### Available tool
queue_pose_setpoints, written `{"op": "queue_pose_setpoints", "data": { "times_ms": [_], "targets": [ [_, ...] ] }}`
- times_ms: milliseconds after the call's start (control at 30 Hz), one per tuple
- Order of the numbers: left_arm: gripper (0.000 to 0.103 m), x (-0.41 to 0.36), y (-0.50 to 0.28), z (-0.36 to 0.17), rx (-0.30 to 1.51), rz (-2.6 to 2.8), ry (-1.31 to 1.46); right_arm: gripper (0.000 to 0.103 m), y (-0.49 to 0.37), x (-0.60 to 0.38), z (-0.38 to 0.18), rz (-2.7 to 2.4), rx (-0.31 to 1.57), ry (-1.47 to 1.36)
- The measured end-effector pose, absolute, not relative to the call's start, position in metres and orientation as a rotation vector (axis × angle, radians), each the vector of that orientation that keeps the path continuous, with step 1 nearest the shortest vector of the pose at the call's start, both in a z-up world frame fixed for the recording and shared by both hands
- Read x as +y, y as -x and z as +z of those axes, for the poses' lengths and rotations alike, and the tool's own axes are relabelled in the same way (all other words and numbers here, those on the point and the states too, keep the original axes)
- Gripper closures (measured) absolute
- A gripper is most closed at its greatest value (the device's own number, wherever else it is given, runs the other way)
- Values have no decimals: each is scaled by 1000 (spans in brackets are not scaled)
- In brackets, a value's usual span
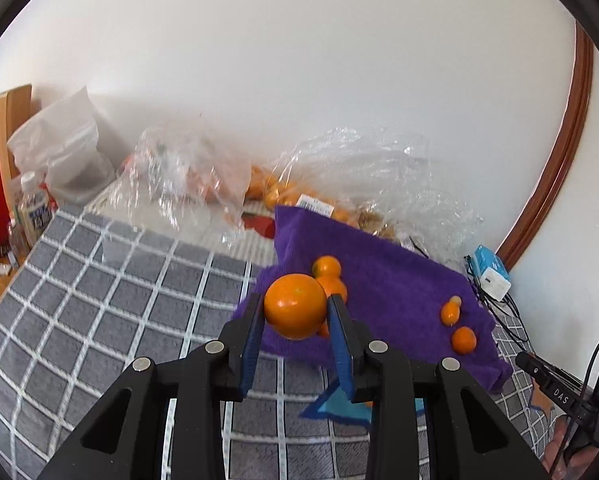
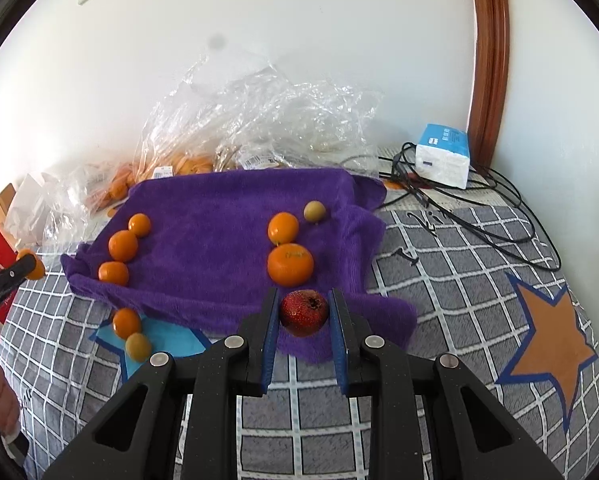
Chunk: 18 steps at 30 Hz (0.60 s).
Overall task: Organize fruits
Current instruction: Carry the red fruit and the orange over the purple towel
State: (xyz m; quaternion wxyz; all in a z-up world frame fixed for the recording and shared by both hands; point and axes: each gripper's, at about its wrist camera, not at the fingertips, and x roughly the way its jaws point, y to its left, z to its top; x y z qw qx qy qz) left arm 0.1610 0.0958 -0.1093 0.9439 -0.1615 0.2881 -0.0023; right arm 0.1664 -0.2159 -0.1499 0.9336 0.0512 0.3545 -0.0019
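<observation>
The left gripper [image 1: 295, 312] was clenched on an orange [image 1: 295, 306], held above the near-left edge of the purple towel [image 2: 219, 216], both blue pads pressed to the fruit's sides. The right gripper [image 2: 304, 312] bracketed a small red fruit [image 2: 304, 312] at the towel's near edge; the left pad looked to be touching it, a thin gap seemed to remain on the right, and whether it was gripped or merely straddled could not be told. Sorting appeared partly done: a row of three small oranges [image 2: 123, 245] lay along the towel's left side, and a second group sat toward the right, made of a larger orange [image 2: 290, 263], a smaller one [image 2: 283, 227] just behind it, and a yellowish-green fruit [image 2: 314, 211] beyond. Two pieces remained off the towel on the checked bedspread [image 2: 439, 280], an orange [image 2: 126, 322] touching a yellowish fruit [image 2: 138, 346]. More oranges sat in the clear plastic bags [image 2: 259, 120] against the wall. Judging by this, the two held fruits and the two strays were left to place, perhaps the bagged ones too.
</observation>
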Motion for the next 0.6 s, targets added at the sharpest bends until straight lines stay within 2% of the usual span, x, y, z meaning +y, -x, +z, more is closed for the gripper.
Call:
{"op": "queue_pose_setpoints", "data": {
  "times_ms": [300, 600],
  "targets": [
    [73, 83, -207, -81, 575, -42, 285, 79, -207, -218, -146, -14, 717, -83],
    [73, 91, -239, -95, 619, -27, 313, 79, -237, -222, -141, -20, 699, -79]
  ]
}}
